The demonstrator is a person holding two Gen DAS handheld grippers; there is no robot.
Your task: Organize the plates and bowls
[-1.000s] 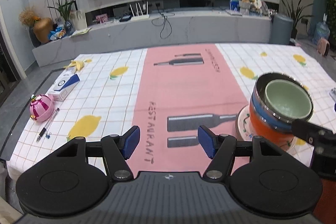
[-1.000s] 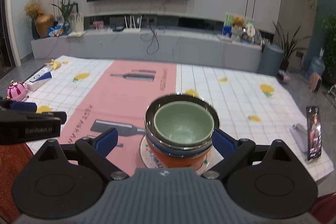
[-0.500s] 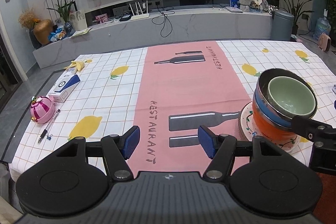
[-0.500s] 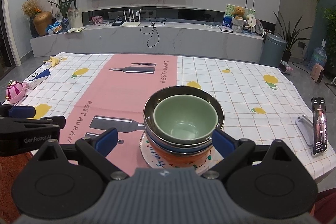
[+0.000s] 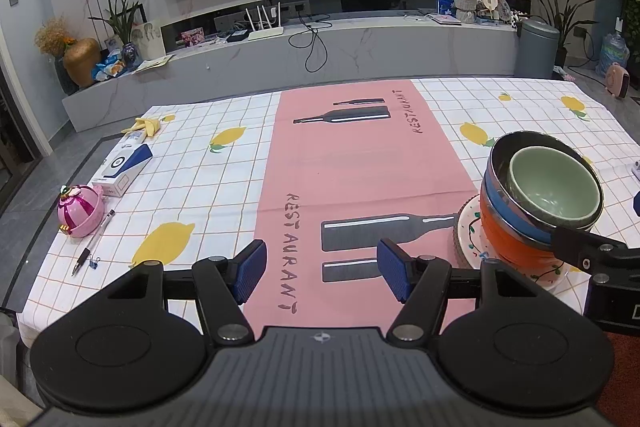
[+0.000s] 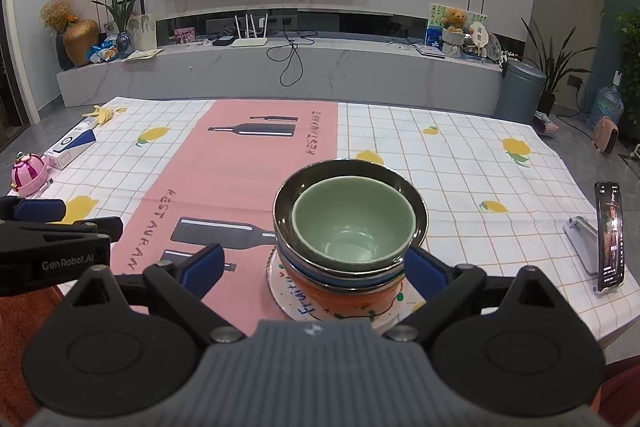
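A stack of nested bowls stands on a white patterned plate [image 6: 296, 303] near the table's front edge: a green bowl [image 6: 354, 223] inside a steel bowl [image 6: 416, 211], over a blue and an orange bowl [image 6: 344, 297]. The stack also shows in the left wrist view [image 5: 554, 187]. My right gripper [image 6: 316, 267] is open, its blue pads on either side of the stack's base, apart from it. My left gripper [image 5: 322, 269] is open and empty over the pink strip of the tablecloth, left of the stack.
A phone on a stand [image 6: 608, 239] is at the right edge. A pink round toy [image 5: 78, 211], a pen [image 5: 92, 247], a blue-white box [image 5: 124, 167] and a banana peel [image 5: 146, 125] lie at the left. A TV bench runs behind the table.
Both grippers have drawn back and risen a little from the table; the bowl stack stays in place on the plate. Both stay open.
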